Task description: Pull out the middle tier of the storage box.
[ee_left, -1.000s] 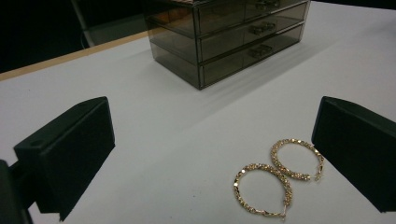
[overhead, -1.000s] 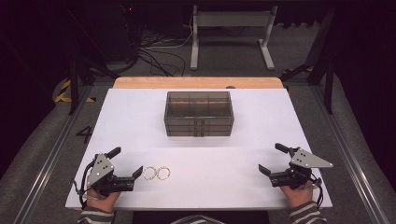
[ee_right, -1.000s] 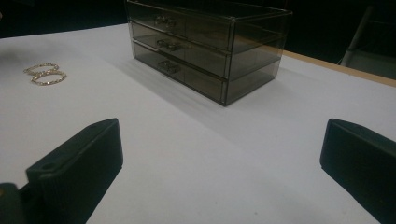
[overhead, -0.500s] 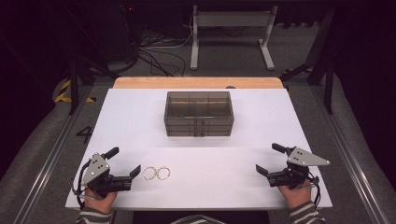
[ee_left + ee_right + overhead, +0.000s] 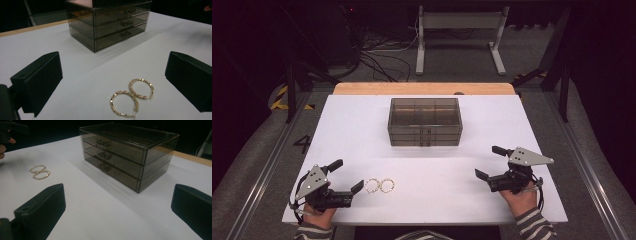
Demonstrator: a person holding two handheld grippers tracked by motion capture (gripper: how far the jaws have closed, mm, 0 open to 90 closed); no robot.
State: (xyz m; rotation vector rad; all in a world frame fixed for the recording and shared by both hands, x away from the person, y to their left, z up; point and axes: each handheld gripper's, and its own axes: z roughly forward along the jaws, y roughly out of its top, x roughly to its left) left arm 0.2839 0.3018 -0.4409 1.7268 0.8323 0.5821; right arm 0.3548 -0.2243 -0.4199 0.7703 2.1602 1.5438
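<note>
High overhead view; two low views (table-level) sharing the drawer box [image 5: 424, 121].

Gold earrings [image 5: 131, 97], smoky-grey drawer box [image 5: 424, 121], white table [image 5: 362, 130].

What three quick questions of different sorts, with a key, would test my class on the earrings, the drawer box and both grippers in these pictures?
1. True or false: the two earrings lie inside the drawer box.
2. Which gripper is nearer the earrings? A. left gripper B. right gripper
3. Fill in: the box has ___ drawers stacked in its front.

Key
1. False: they lie on the table, side by side, in front of the left gripper.
2. A: in the high view they lie just beside its open jaws; the right gripper, also open, is far across the table.
3. Three, all shut.
</note>
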